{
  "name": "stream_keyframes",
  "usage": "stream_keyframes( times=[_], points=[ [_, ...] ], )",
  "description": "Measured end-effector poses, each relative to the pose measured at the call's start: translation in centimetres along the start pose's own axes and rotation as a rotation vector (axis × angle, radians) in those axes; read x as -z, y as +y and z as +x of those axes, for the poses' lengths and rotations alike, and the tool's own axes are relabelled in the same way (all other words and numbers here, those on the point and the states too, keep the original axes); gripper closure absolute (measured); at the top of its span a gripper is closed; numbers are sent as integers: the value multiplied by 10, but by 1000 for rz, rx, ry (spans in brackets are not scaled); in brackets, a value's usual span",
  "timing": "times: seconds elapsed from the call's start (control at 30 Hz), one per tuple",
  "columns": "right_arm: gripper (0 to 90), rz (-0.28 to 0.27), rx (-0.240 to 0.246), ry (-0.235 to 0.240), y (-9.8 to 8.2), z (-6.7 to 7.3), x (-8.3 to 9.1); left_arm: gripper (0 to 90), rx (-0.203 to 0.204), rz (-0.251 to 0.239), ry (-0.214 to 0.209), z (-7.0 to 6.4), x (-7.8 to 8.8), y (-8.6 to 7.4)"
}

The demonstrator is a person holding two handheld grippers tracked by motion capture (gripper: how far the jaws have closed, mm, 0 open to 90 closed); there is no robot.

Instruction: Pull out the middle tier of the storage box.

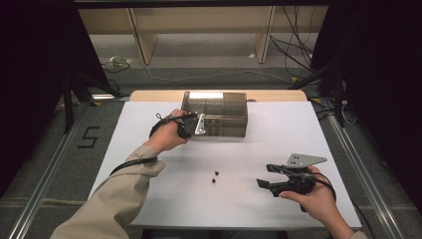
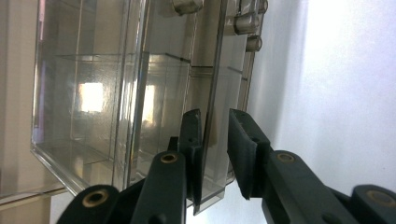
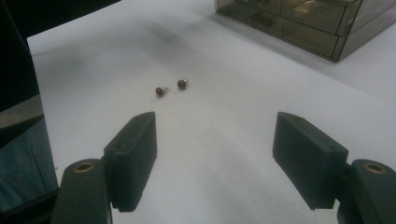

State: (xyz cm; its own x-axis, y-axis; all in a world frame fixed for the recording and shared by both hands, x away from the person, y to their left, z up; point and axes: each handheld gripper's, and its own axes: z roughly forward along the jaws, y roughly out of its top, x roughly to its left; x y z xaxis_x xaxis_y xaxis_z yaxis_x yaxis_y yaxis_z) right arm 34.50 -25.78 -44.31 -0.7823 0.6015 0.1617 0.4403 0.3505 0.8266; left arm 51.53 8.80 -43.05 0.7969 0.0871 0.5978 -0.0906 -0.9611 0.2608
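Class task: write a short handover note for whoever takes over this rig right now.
Left tool: jaws straddle the edge panel of the clear compartment box; a gap shows at one pad, so no firm grip yet.
Right tool: open, empty, hovering over the white table.
Two small dark beads lie loose on the table, between the box and the right tool.
Done: left tool is at the box.
Left: probably secure or open the box, then pick up the beads and put them in.
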Motion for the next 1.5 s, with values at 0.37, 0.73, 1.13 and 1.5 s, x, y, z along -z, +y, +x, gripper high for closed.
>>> stream_keyframes(
  times=[0.37, 0.73, 1.13, 1.5],
  points=[
    [312, -1, 0, 0, 0, 0, 0, 793, 25, -12, -66, 11, -2, -4],
    [312, -3, -2, 2, 0, 0, 0, 811, 21, 17, -175, 25, -4, -2],
    [314, 2, 0, 2, 0, 0, 1, 835, 12, 42, -260, 36, -6, 1],
    [314, 1, -1, 0, 0, 0, 1, 846, -11, 46, -296, 35, -4, 3]
  ],
)
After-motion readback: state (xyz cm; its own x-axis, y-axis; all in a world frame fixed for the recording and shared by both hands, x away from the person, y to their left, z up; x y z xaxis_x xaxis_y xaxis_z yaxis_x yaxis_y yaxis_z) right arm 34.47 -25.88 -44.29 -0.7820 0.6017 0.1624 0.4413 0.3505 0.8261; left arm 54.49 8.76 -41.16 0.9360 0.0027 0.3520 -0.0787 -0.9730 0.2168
